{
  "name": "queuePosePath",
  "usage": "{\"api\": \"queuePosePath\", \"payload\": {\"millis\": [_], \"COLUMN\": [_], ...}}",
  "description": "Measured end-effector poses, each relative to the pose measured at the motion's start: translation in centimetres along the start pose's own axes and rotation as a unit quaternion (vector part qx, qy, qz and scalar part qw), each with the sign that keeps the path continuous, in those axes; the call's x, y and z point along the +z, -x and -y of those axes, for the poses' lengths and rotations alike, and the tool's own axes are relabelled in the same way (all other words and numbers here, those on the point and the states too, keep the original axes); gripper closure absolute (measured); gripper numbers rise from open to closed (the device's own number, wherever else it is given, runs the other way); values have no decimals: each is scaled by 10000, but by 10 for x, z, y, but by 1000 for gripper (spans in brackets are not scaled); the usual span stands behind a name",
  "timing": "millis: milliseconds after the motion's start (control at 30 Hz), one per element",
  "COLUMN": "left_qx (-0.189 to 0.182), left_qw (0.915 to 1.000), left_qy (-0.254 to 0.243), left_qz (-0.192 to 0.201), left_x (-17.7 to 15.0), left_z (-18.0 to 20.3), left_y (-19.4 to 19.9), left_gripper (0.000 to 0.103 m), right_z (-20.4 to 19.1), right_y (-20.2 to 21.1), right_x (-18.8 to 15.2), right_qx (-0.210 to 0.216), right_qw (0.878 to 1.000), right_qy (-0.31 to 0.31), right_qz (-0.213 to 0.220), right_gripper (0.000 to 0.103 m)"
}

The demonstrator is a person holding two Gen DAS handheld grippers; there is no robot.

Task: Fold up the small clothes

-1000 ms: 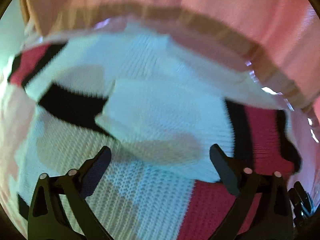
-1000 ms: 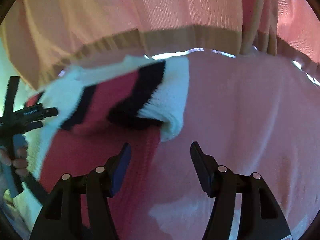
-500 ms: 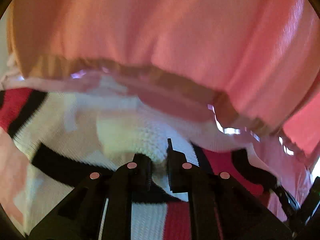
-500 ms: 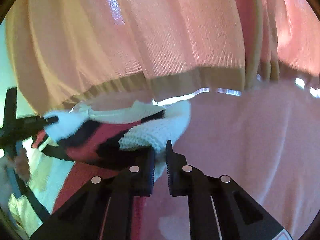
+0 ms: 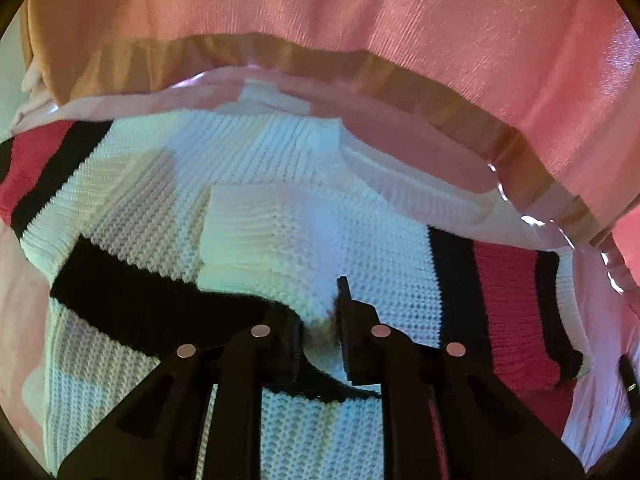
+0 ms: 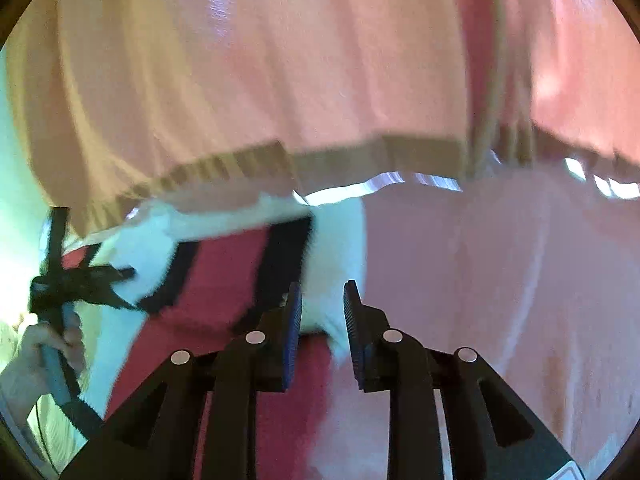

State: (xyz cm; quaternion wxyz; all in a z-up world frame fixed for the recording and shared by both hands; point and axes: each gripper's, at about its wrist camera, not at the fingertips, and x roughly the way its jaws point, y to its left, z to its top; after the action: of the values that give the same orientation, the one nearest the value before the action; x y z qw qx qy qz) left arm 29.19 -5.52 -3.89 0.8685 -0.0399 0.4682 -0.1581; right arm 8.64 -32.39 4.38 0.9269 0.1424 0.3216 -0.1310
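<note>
A small knitted sweater (image 5: 280, 208), white with black and red stripes, lies on a pink cloth. A white sleeve is folded across its body. My left gripper (image 5: 318, 332) is shut on a pinch of the sweater's white knit near a black stripe. In the right wrist view the sweater (image 6: 224, 272) shows at left, with its white cuffed edge between the fingers. My right gripper (image 6: 320, 312) is shut on that white edge, its jaws a narrow gap apart. The left gripper (image 6: 80, 280) and the hand holding it show at the far left.
The pink cloth (image 6: 500, 280) covers the surface under the sweater and to its right. A pink ribbed garment with a tan hem (image 5: 400, 20) hangs close behind the sweater and fills the top of both views (image 6: 320, 80).
Both grippers went from wide open to shut on the sweater. Since half a second ago both views have pulled back a little, and the right jaws now stand slightly wider on the white edge.
</note>
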Motion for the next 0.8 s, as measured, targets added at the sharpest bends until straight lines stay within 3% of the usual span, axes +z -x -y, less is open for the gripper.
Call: {"api": "queuePosePath", "payload": {"millis": [67, 167, 267, 367, 433, 567, 667, 700, 733, 800], "left_qx": [35, 57, 35, 68, 108, -208, -64, 45, 246, 633], "left_qw": [10000, 9999, 9999, 9999, 9998, 9989, 9945, 9916, 9858, 9721], "left_qy": [-28, -87, -102, -118, -160, 170, 638, 837, 1195, 1765], "left_qz": [17, 30, 26, 46, 69, 395, 825, 988, 1155, 1410], "left_x": [-2, -2, -1, -2, -3, 4, 16, 20, 25, 33], "left_z": [1, 1, 1, 2, 4, -9, -39, -55, -81, -129], "left_y": [-4, -4, -5, -5, -3, 25, 56, 68, 81, 98], "left_gripper": [87, 87, 87, 87, 86, 83, 71, 57, 39, 33], "right_z": [-10, 2, 11, -6, -7, -7, -29, -36, -45, -57], "right_y": [-28, -75, -72, -60, -78, -67, -41, -35, -29, -21], "right_x": [3, -15, -13, -9, -19, -20, -17, -19, -23, -32], "right_qx": [146, -167, -20, -53, -336, -338, -81, 18, 128, 311], "right_qw": [9990, 9922, 9932, 9961, 9911, 9934, 9957, 9955, 9947, 9926], "right_qy": [217, 228, -141, 298, 462, 456, 711, 780, 895, 1071], "right_qz": [-366, -1217, -1159, -834, -1198, -992, -589, -530, -482, -479], "right_gripper": [87, 103, 103, 103, 103, 103, 102, 101, 101, 99]}}
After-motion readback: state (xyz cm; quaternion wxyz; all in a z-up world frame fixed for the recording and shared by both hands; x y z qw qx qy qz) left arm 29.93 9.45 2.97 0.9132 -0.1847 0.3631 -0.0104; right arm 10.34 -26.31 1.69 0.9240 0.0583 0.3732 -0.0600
